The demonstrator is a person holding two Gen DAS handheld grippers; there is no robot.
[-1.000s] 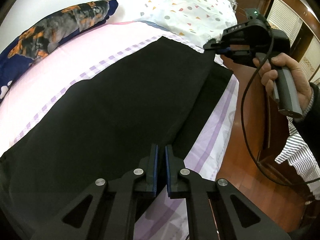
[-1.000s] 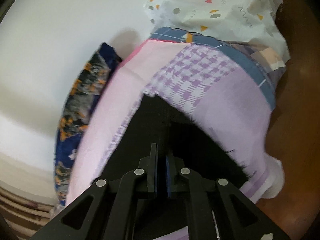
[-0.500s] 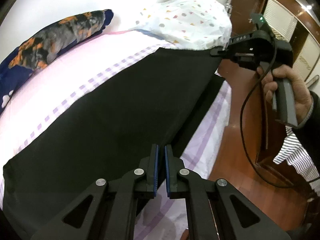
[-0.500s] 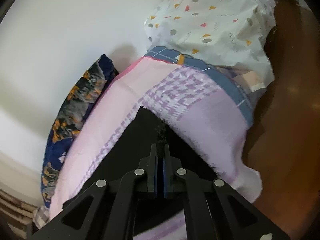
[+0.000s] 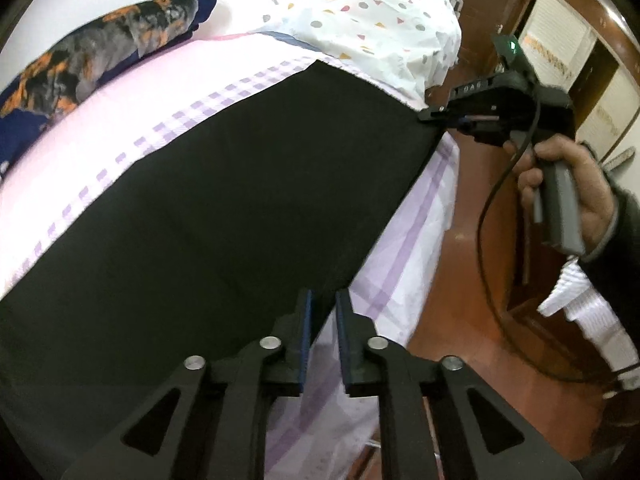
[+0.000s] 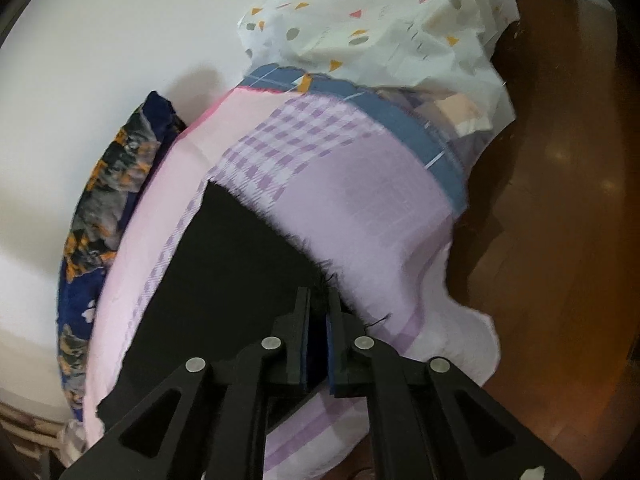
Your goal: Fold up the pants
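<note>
The black pants point(image 5: 224, 208) lie spread flat across the pink and lilac bed sheet point(image 5: 120, 120). My left gripper point(image 5: 322, 300) is shut on the near edge of the pants, the black cloth running between its jaws. My right gripper point(image 6: 318, 300) is shut on the frayed far corner of the pants point(image 6: 240, 264). In the left wrist view the right gripper point(image 5: 428, 114) pinches that corner at the bed's right edge, held by a hand point(image 5: 572, 184).
A dark blue and orange patterned pillow point(image 5: 92, 52) lies along the wall at the back left. A white spotted bundle of bedding point(image 5: 372, 28) sits at the bed's far end. Brown wooden floor point(image 5: 480, 320) lies right of the bed, with a cable point(image 5: 492, 240) hanging.
Both grippers have pulled the pants' near edge toward the bed's right side. The lower layer that showed beside the edge is now covered. The right gripper has dropped lower.
</note>
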